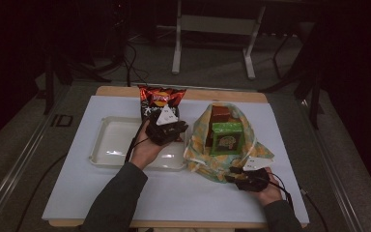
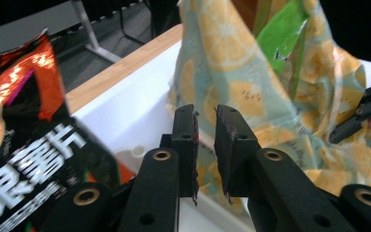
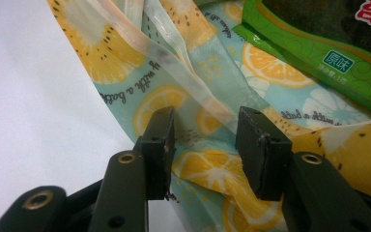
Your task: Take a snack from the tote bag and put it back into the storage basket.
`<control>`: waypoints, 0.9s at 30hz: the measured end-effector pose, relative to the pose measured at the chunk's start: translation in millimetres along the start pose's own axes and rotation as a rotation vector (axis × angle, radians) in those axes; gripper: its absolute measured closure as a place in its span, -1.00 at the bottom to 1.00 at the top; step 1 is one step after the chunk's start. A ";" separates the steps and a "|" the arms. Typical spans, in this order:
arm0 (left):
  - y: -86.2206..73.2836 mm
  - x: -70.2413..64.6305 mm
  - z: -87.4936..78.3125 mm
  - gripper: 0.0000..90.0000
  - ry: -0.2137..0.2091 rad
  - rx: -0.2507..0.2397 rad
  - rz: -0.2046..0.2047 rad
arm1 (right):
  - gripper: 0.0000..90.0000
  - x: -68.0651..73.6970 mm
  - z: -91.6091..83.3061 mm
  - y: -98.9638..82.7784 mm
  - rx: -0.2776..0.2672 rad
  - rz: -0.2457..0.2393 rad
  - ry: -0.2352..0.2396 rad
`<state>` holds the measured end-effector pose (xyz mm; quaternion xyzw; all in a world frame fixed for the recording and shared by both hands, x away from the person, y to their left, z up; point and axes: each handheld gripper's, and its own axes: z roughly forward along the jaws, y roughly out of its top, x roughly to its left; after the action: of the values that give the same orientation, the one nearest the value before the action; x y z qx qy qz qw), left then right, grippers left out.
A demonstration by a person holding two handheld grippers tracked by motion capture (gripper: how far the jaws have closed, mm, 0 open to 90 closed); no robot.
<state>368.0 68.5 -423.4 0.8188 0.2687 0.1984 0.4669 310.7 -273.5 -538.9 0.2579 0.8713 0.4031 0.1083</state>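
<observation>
fingers: left gripper [image 2: 205, 145] narrowly spread, empty; right gripper [image 3: 205, 150] spread around one citrus-print bag [image 1: 222, 145]; one chip bag [image 1: 160, 100]

One white tray [image 1: 107, 145] sits left of centre in the high view. One red-and-black chip bag [image 1: 161, 99] stands at upper centre. One lemon-print bag [image 1: 199, 145] lies right of centre, and inside it there is one green box [image 1: 226, 137] and one brown packet [image 1: 218, 114] behind. Two grippers: left gripper [image 1: 181, 129] mid-frame, right gripper [image 1: 230, 174] at lower right.
</observation>
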 end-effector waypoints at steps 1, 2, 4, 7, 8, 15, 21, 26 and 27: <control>1.2 -1.0 1.6 0.71 -0.007 -0.004 -0.003 | 0.28 0.0 0.0 0.0 0.000 0.000 0.000; 2.4 -1.9 3.0 0.67 -0.011 -0.004 -0.005 | 0.28 -0.1 0.0 0.0 0.000 0.000 0.000; 5.1 -3.3 6.0 0.56 -0.020 -0.008 -0.007 | 0.28 -0.1 0.0 0.0 0.000 0.000 0.001; 9.5 -5.7 10.8 0.41 -0.029 -0.019 -0.018 | 0.28 -0.2 0.0 0.0 0.001 -0.001 0.000; 11.0 -6.4 12.8 0.35 -0.030 -0.019 -0.019 | 0.28 -0.1 0.0 0.0 0.000 0.000 0.001; 21.5 -12.1 27.0 0.17 -0.038 -0.025 -0.033 | 0.28 -0.2 -0.1 0.0 0.001 0.001 0.002; 29.5 -15.6 42.3 0.13 -0.014 0.004 -0.027 | 0.27 -0.1 -0.1 0.0 0.001 0.001 0.004; 33.9 -12.3 53.7 0.33 0.039 0.037 -0.042 | 0.26 0.0 -0.1 0.1 0.003 0.002 0.005; 34.4 -11.2 55.7 0.39 0.049 0.048 -0.043 | 0.26 -0.1 -0.1 0.0 0.002 0.002 0.005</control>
<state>400.1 10.5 -421.3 0.8187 0.3020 0.2019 0.4448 310.8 -273.6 -538.8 0.2577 0.8718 0.4031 0.1054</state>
